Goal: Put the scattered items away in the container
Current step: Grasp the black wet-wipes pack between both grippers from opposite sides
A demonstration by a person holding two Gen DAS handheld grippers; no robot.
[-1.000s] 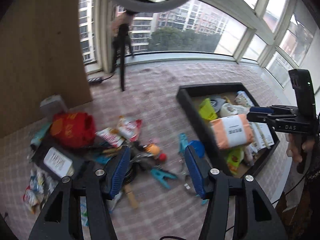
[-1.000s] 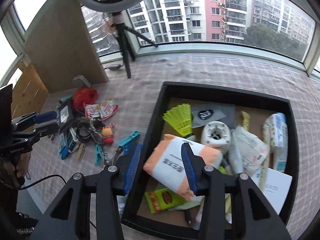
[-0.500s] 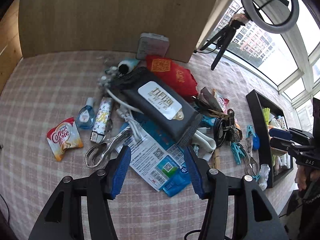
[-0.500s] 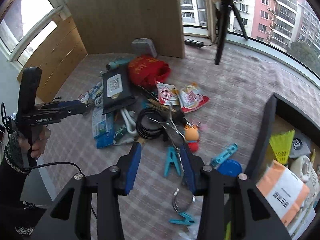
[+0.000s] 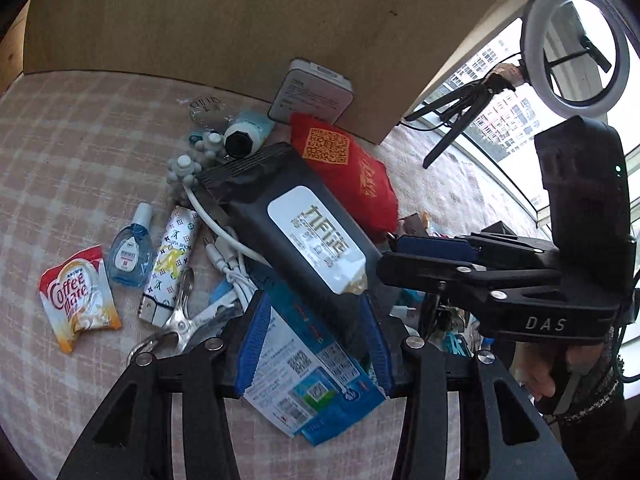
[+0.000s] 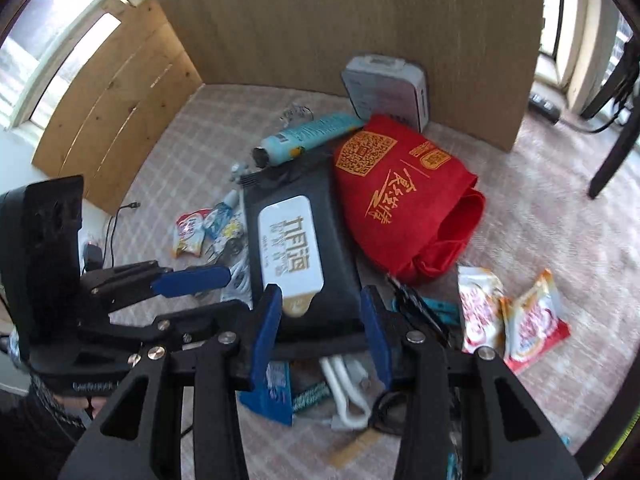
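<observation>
Left gripper [image 5: 314,344] held with blue pads [image 5: 252,344] spread apart, nothing clamped, poised low over the near end of the black wet-wipe pack [image 5: 296,232] and the blue-and-white printed packet [image 5: 316,392] beneath it. Right gripper [image 6: 322,332] likewise spread wide, straddling the near end of the same black wet-wipe pack [image 6: 296,248] without visible contact on either pad. Each gripper seen in the other's view: right gripper [image 5: 432,248] entering from the right side, left gripper [image 6: 192,280] entering from the left, both close beside the pack. White cables [image 5: 228,256] tucked under the pack's left edge. Patterned white tube [image 5: 170,264], small blue bottle [image 5: 130,252] and Coffee-mate sachet [image 5: 78,296] laid side by side to the left of the pack on the checked cloth [image 5: 72,152]. Metal clip [image 5: 180,320] positioned just beside the left pad. Red fabric bag [image 6: 396,200] touching the pack's right side, light-blue tube [image 6: 308,140] lying past its far end, grey box [image 6: 384,88] leaned against the brown board [image 6: 340,20] behind. Two red-and-white snack sachets [image 6: 516,316] located to the right, apart from the pack. Ring light on tripod [image 5: 576,44] stationed by the window. Container not in either view.
</observation>
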